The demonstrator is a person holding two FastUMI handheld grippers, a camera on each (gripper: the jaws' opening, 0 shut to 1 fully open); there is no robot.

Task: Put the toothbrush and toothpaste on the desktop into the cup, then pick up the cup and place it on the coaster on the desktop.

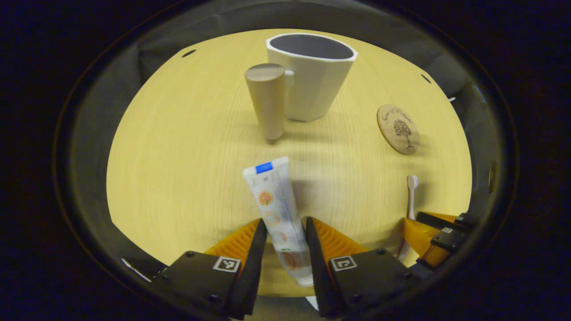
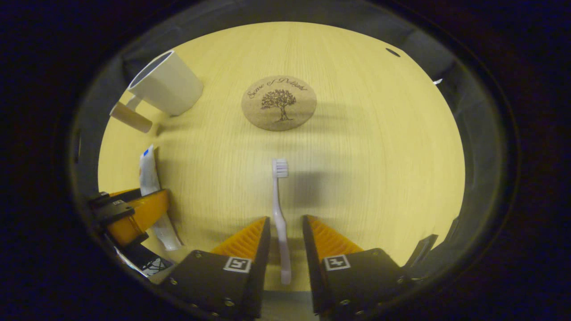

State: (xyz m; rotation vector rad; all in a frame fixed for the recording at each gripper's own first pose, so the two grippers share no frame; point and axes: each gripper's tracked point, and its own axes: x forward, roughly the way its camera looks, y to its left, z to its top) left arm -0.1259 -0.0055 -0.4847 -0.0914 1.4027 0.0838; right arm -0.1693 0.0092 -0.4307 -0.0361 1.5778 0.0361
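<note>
Toothpaste [image 1: 279, 209], toothbrush [image 2: 280, 214] flat; cup [image 1: 312, 76] upright, coaster [image 2: 279, 103].

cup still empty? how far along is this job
Nothing is done yet: the cup looks empty and stands off the coaster. In hand: the left hand-held gripper straddles the toothpaste, the right hand-held gripper straddles the toothbrush. Loading the cup and moving it remain.

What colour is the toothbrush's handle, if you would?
Pale lilac, clearest in the right gripper view: toothbrush.

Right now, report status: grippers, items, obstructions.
Left gripper open astride toothpaste. Right gripper open astride toothbrush. Cup empty, coaster bare. Nothing blocking.
</note>
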